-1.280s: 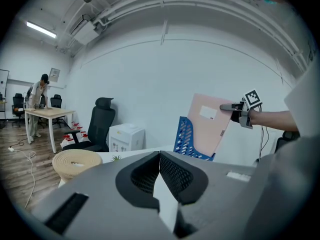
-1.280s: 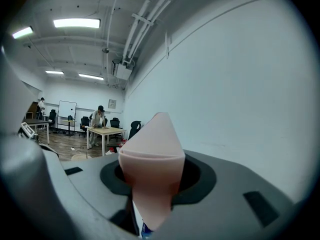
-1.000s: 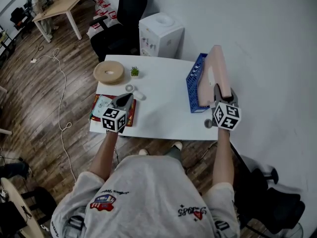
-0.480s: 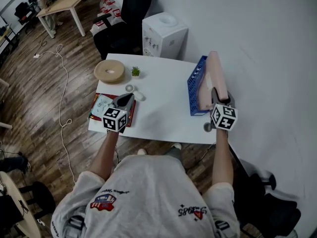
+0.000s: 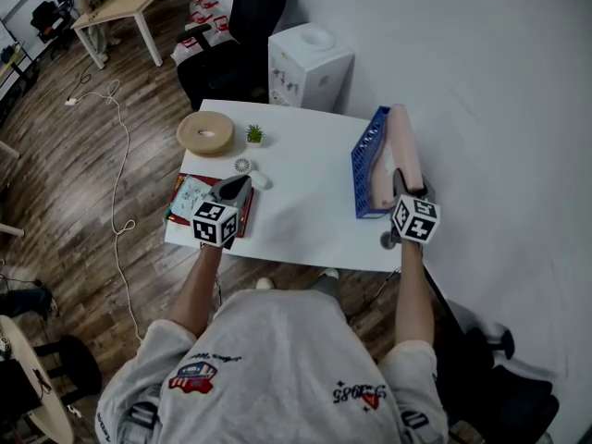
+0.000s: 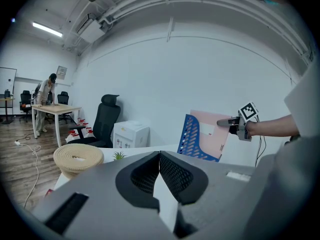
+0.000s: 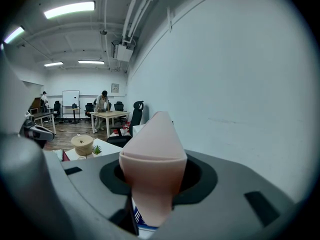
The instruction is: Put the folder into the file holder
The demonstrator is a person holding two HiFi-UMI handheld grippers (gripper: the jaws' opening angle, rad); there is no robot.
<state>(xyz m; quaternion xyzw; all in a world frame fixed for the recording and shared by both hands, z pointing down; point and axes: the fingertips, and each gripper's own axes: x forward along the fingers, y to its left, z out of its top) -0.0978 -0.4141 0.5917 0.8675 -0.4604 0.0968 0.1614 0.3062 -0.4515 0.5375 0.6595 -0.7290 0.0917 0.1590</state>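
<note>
The right hand-held gripper point(image 5: 404, 185) is clamping the pink folder point(image 5: 404, 144), which is standing in the blue file holder point(image 5: 367, 160) on the bench point(image 5: 296, 213). The left hand-held gripper point(image 5: 236, 189) is holding its jaws together, empty.

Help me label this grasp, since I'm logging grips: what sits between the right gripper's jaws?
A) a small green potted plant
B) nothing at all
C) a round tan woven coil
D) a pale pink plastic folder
D: the right gripper view shows the pale pink plastic folder filling the gap between the jaws of the right gripper, with both dark pads against its sides.
</note>
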